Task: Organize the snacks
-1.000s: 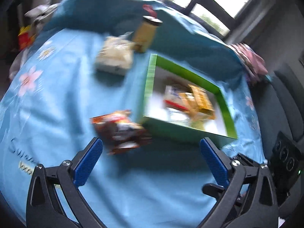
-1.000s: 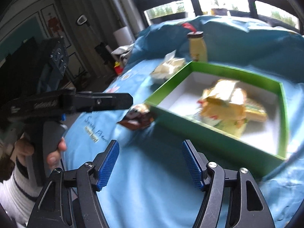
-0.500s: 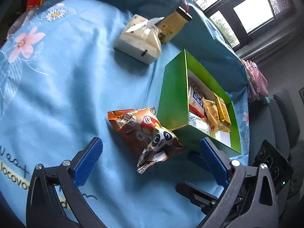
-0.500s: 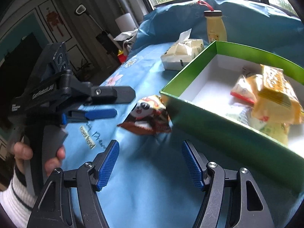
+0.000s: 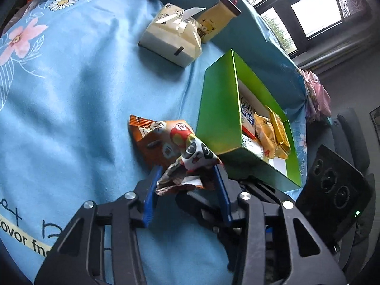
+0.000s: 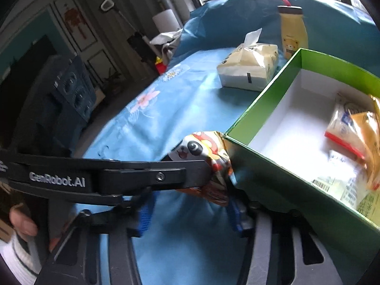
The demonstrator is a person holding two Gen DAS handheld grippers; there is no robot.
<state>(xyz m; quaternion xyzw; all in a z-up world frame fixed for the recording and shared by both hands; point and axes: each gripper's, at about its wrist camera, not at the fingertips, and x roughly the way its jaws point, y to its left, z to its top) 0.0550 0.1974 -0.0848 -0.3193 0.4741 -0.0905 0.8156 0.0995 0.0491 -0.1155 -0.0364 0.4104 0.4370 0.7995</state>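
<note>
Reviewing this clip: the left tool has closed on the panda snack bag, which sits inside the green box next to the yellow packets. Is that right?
Not quite. The left tool is closed on the panda snack bag, but the bag lies outside the green box, on the blue cloth against the box's outer wall. The left wrist view shows it; only the yellow packets are inside.

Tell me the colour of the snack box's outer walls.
Bright green outside, white inside: the snack box shows best in the left wrist view.

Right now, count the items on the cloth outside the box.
3: the panda bag against the box's near corner, the tissue pack past the box, the bottle right behind that pack. More may be hidden.
</note>
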